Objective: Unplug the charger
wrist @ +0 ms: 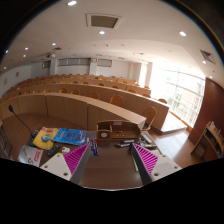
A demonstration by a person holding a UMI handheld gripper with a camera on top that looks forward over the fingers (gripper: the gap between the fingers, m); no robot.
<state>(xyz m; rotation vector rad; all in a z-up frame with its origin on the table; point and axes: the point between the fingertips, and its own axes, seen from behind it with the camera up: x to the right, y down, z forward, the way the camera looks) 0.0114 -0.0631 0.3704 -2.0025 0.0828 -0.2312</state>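
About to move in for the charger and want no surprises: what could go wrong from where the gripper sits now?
1. The gripper is open, with nothing between its fingers, and no charger is clearly identifiable, so it could close on the wrong item.
2. The colourful items lie beside the left finger on the desk; a sideways sweep might knock them.
3. The brown box stands just ahead and may block a straight approach.
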